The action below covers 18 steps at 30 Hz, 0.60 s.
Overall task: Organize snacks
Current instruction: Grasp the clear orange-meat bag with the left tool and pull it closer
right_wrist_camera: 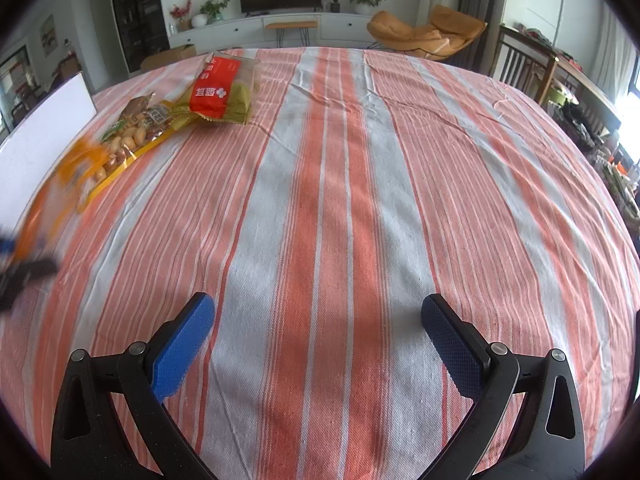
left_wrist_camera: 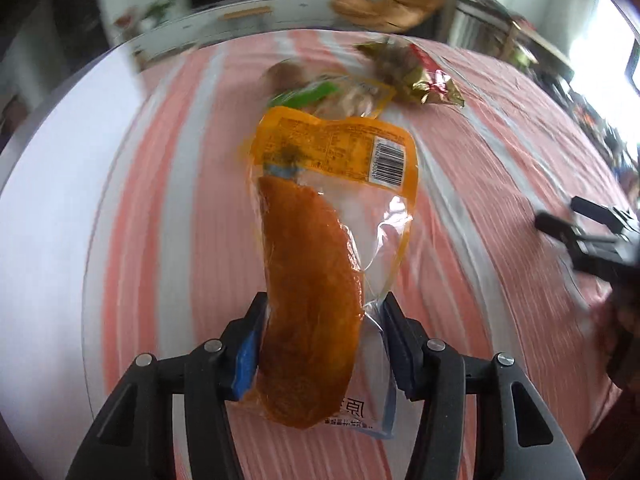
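I have the left gripper [left_wrist_camera: 320,344] clamped on the near end of a vacuum pouch [left_wrist_camera: 320,240], jaws pressing on both sides of the orange meat slab inside it. The pouch sticks out away from me over the striped cloth [left_wrist_camera: 500,200] on the worktop, its printed yellow end with the barcode pointing far. Whether that far end touches the cloth or hangs clear I cannot tell; the view is smeared.

My read on handling: the slab looks dense and fairly stiff, so it should hold its shape and not droop much. The clear film around it is loose, crinkled and probably slippery, and on the right my pad meets mostly film, not meat. I would grip across the slab itself, never the empty film edge, which could slide out or tear. It seems light to moderate in weight.

The right gripper [right_wrist_camera: 318,344] hovers with jaws wide apart and nothing between them, over bare cloth near me.

In the right view, 2 more snacks lie at the far left of the worktop: a peanut bag [right_wrist_camera: 132,140] and, touching its far end, a red bag [right_wrist_camera: 224,88]. Both look soft and light, with loose contents that shift, so I would pinch them mid-body. A white board [right_wrist_camera: 44,128] stands at the left edge.
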### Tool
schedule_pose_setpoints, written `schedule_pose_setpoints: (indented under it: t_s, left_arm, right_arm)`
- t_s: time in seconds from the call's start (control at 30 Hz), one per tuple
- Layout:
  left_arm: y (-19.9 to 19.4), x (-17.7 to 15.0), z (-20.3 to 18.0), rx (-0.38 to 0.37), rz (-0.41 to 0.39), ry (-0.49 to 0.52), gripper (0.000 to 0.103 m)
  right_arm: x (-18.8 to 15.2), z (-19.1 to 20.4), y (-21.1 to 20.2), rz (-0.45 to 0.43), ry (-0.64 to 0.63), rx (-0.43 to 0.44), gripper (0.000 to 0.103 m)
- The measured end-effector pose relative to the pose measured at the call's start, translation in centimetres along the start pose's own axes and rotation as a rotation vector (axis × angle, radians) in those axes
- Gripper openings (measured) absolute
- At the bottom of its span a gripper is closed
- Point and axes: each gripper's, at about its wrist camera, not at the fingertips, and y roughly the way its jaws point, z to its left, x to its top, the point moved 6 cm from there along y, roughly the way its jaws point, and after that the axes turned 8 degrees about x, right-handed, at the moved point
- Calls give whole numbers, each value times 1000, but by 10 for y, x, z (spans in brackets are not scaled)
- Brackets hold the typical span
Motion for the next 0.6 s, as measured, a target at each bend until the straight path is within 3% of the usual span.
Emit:
schedule_pose_setpoints:
  t_s: [0.13, 0.2, 0.27, 0.33, 0.6]
  left_arm:
    - [-13, -26, 17, 31, -11, -141, 55]
    - [-6, -21, 25, 80, -20, -160, 62]
    - [1, -16, 31, 117, -28, -171, 79]
    - [6, -15, 32, 137, -57, -159, 86]
    - [14, -6, 40, 148, -99, -162, 101]
  right_arm:
    - [0, 0, 0, 0, 0, 0, 103]
    - [0, 0, 0, 0, 0, 0, 103]
    - [0, 0, 0, 0, 0, 0, 103]
    - [0, 0, 0, 0, 0, 0, 103]
    - [0, 0, 0, 0, 0, 0, 103]
